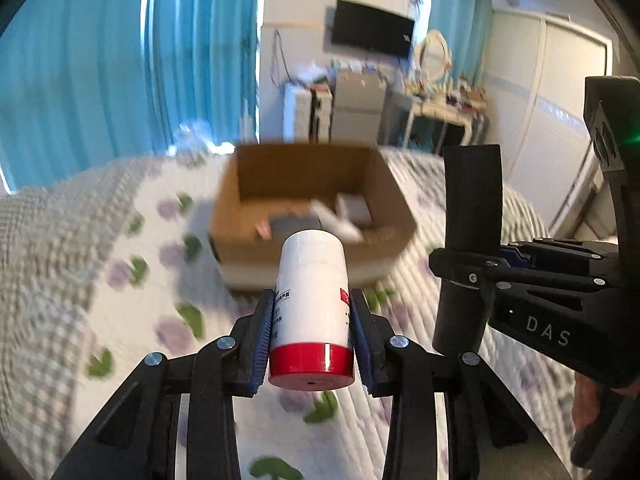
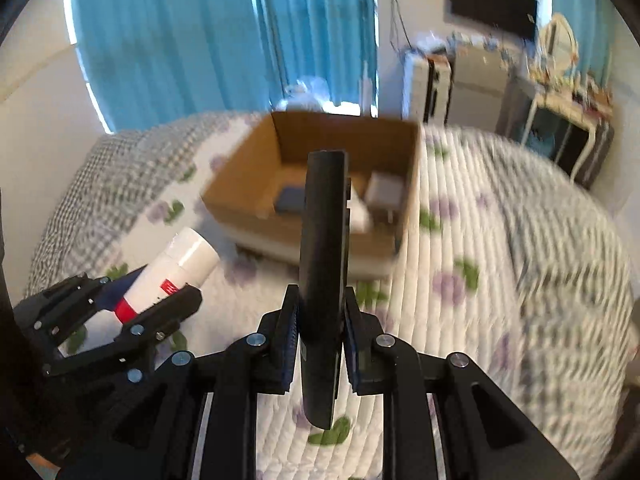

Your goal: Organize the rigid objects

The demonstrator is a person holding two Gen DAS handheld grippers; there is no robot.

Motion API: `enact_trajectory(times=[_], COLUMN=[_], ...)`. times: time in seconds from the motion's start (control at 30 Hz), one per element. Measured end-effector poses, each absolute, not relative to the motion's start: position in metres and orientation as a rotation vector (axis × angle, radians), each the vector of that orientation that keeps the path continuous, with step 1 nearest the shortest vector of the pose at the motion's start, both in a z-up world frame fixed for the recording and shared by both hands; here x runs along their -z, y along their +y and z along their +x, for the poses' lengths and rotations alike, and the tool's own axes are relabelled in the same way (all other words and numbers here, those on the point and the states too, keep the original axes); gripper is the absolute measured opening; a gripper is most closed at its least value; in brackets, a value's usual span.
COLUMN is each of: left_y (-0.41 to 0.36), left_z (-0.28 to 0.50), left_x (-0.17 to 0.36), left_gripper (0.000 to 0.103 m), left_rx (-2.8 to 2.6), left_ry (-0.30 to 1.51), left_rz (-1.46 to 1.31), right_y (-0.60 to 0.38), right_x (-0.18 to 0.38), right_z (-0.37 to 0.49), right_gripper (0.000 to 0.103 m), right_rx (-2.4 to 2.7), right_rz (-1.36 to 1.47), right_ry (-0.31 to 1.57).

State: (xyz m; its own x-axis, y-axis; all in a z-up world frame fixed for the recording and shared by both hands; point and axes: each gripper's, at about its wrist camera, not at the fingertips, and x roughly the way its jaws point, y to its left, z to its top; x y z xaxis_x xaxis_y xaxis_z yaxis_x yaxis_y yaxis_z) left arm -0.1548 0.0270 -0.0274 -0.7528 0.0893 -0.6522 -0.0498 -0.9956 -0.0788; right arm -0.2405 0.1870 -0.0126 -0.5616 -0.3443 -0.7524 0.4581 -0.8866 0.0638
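My left gripper point(image 1: 312, 312) is shut on a white bottle with a red cap point(image 1: 310, 304), held above the bed, cap end toward the camera. It also shows in the right wrist view point(image 2: 172, 272). My right gripper point(image 2: 320, 320) is shut on a long flat black object like a remote control point(image 2: 322, 264), held upright; it also shows in the left wrist view point(image 1: 468, 248). An open cardboard box point(image 1: 248, 184) sits on the bed ahead of both grippers and holds several small grey and white items. The box also shows in the right wrist view point(image 2: 240, 184).
The bed has a white quilt with purple and green flower print point(image 1: 152, 264) and a grey checked blanket point(image 1: 36, 264) on the left. Blue curtains point(image 1: 120, 60), a wall-mounted black screen point(image 1: 372, 32) and cluttered furniture point(image 1: 436, 100) stand behind the bed.
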Motion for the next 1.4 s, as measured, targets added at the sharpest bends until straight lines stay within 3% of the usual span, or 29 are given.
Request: enact_trajectory(times=[0.3,0.5,0.7,0.83,1.03,1.3,1.33,1.4], left_y=[0.002,0.0,0.005,0.007,-0.009,-0.025,-0.027,-0.03], left_z=[-0.228,-0.293,-0.319,-0.314,-0.296,-0.286,-0.286,-0.284], left_x=[0.0,0.045,0.086,0.081,0.047,0.038,0.039,0.04], left_gripper=[0.036,0.036,0.037,0.063,0.068,0.069,0.069,0.069], left_rx=[-2.964,-2.888,-2.865,-2.934,-2.991,-3.036,-3.036,-3.033], left_ry=[-0.015,-0.038,0.057,0.117,-0.032,-0.076,-0.082,-0.105], left_rz=[-1.03,-1.144,-1.191,-1.147,-1.031,-1.019,-1.021,-1.02], right_y=[0.148,0.132,0.129,0.128,0.123,0.106,0.104,0.103], right_x=[-0.036,-0.003,0.035,0.045,0.044,0.061,0.061,0.056], right_z=[-0.316,-0.371,-0.404,-0.404,-0.397,-0.409,-0.411,-0.413], right_gripper=[0.019,0.019,0.019,0.019,0.019,0.019,0.02,0.041], right_rx=[2.434,2.417,2.382,2.361,2.35,2.336,2.35,2.384], right_rz=[1.075,1.163,1.222,1.213,1.226,1.307,1.293,1.271], right_ry=[0.292,0.342,0.38,0.366,0.382,0.383,0.377,0.357])
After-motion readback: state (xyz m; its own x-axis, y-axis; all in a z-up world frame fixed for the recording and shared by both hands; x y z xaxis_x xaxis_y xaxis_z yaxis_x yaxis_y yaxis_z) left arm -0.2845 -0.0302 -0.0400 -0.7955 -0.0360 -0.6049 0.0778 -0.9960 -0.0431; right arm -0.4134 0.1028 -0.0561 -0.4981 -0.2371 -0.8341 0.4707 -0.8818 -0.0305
